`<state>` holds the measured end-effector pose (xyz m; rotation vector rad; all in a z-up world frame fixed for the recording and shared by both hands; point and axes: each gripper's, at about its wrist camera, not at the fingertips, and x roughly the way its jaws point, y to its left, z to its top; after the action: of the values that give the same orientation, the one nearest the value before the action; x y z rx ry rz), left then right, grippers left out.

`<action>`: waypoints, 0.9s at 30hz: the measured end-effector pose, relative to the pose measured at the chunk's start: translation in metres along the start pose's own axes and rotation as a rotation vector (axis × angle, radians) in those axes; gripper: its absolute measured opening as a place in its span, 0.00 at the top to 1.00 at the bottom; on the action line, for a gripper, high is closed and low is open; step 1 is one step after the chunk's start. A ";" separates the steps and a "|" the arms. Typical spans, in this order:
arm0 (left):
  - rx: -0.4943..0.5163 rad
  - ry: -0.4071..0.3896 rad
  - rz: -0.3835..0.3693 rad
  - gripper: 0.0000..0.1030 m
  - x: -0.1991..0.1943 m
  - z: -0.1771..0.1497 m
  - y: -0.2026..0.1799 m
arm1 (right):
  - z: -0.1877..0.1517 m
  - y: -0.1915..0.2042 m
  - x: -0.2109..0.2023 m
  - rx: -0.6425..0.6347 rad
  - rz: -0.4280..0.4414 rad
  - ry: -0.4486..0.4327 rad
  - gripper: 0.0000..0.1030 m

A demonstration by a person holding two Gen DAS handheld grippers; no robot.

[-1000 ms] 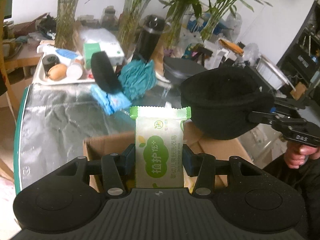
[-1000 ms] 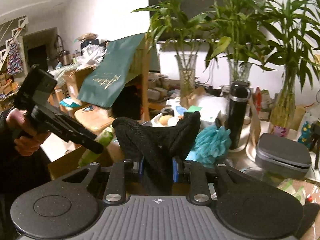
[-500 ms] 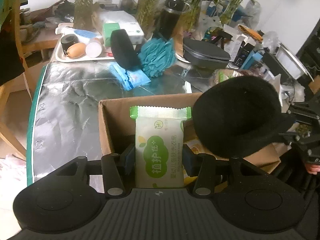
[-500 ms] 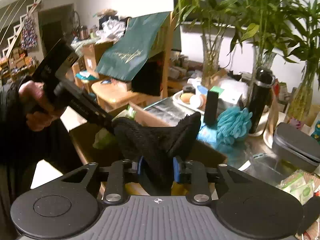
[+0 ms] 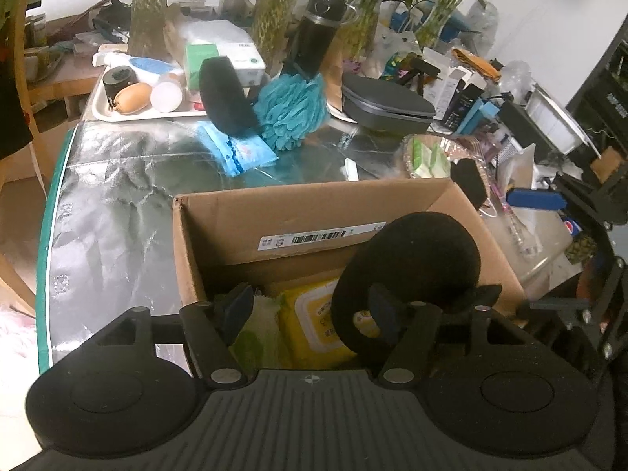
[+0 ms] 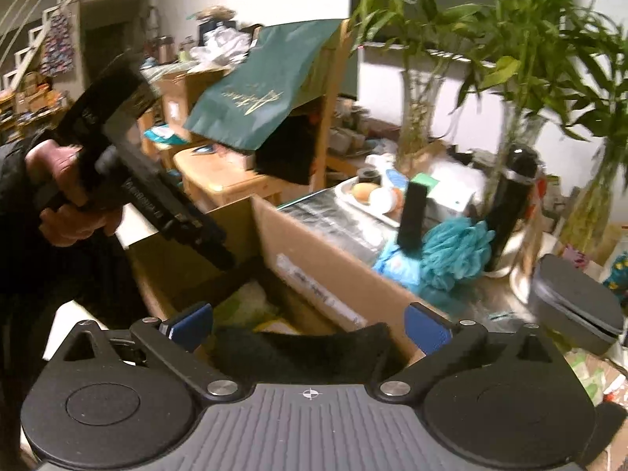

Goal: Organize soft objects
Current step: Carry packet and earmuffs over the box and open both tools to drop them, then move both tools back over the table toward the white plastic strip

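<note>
An open cardboard box stands on the foil-covered table. My left gripper is open over it; the green-and-white tissue pack lies in the box beside a yellow wipes pack. A black soft slipper sits at the box's right side, free of both grippers. My right gripper is open just above the slipper and the box. A second black slipper, a teal bath pouf and a blue tissue pack remain on the table behind the box.
A white tray with small items stands at the back left. A black flask, glass vases with bamboo, a grey case and clutter fill the back and right. The left gripper's handle and hand show in the right wrist view.
Both grippers have opened over the box. The green tissue pack and the black slipper have dropped from the jaws into the box.
</note>
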<state>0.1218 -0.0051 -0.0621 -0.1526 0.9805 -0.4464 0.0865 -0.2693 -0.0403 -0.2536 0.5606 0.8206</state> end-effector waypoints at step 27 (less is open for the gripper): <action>-0.009 -0.337 0.128 0.37 -0.032 0.004 -0.001 | -0.002 -0.053 0.023 0.271 -0.345 0.037 0.00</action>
<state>0.1097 0.0072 -0.0345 -0.1661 0.6568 -0.2872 0.1386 -0.2911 -0.0546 -0.1117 0.6341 0.4012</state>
